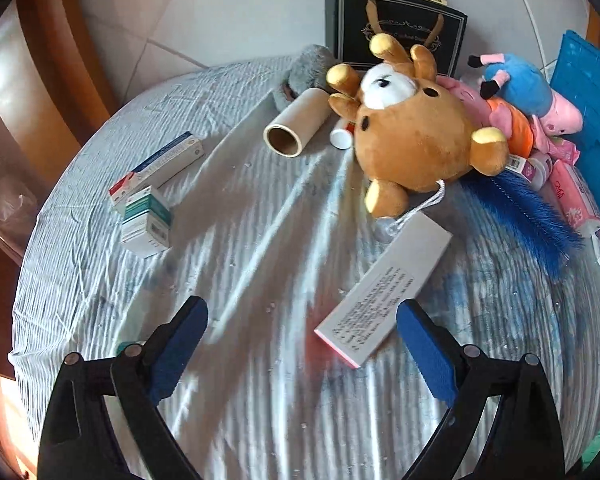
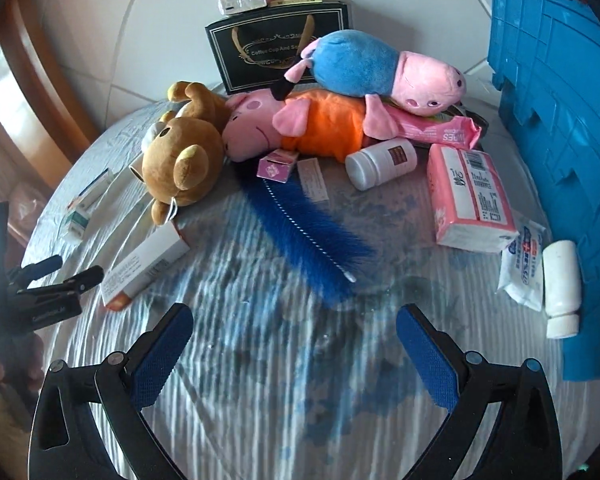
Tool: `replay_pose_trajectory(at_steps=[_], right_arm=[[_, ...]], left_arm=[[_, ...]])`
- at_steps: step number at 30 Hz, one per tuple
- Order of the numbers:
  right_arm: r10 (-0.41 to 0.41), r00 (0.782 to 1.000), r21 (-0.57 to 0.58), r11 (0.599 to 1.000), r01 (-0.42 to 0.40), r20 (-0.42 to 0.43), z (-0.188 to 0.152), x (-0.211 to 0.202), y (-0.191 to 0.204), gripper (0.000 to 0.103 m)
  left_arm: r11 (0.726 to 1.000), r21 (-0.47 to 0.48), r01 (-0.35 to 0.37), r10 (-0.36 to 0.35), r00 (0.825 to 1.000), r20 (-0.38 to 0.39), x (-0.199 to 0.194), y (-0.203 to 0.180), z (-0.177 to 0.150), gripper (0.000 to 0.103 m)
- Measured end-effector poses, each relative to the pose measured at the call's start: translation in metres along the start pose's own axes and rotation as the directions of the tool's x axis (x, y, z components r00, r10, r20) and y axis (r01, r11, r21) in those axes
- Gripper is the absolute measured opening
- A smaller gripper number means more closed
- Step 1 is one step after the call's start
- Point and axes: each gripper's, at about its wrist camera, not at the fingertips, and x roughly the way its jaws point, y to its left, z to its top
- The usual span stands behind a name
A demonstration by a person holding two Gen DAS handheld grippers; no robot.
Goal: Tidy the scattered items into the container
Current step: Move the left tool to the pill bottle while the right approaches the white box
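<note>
Blue container [image 2: 560, 128]: stands ahead-right of the right claw [image 2: 294, 348], partly cut off by the frame; contents not visible. Both claws are spread and empty. The left claw [image 1: 302, 344] hovers over the tabletop [image 1: 240, 240]; a white printed box [image 1: 384, 288] lies just ahead of its right finger. Brown plush [image 1: 412, 136] lies farther ahead.

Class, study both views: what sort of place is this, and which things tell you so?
Probably a room in a home: a round table under a striped cloth, white floor tiles, and household clutter such as plush toys and a tissue pack.
</note>
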Motion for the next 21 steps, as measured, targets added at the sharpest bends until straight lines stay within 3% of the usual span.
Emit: replay_pose_trajectory(at_steps=[4,7,10,11,15,19,21], right_arm=[[0.023,1.000,0.032,0.999,-0.023,0.011,-0.001,0.016,0.057,0.103],[0.045,0.999,-0.044,0.998,-0.045,-0.011,-0.004,0.039,0.121,0.101],[0.133,0.990,-0.126,0.983,-0.137,-0.037,-0.005,0.057,0.183,0.071],[0.153,0.987,-0.140,0.977,-0.159,-0.051,-0.004,0.063,0.197,0.065],[0.154,0.986,-0.163,0.973,-0.163,-0.067,-0.006,0.077,0.226,0.065],[0.102,0.992,-0.143,0.983,-0.113,-0.078,-0.008,0.087,0.218,0.066],[0.071,0.994,-0.124,0.989,-0.081,-0.081,-0.008,0.092,0.209,0.074]], left_arm=[[0.995,-0.083,-0.062,0.061,0.998,-0.013,-0.002,0.078,-0.011,0.097],[0.989,-0.138,-0.054,0.053,0.999,-0.011,-0.010,0.124,-0.027,0.097],[0.984,-0.166,-0.065,0.063,0.998,-0.018,-0.013,0.152,-0.044,0.096],[0.982,-0.178,-0.060,0.057,0.998,-0.023,-0.012,0.157,-0.046,0.096],[0.979,-0.204,0.009,-0.012,1.000,-0.014,-0.010,0.146,-0.048,0.096],[0.980,-0.196,0.023,-0.035,0.998,-0.058,0.009,0.119,-0.049,0.096],[0.983,-0.183,0.016,-0.032,0.996,-0.082,0.022,0.108,-0.051,0.096]])
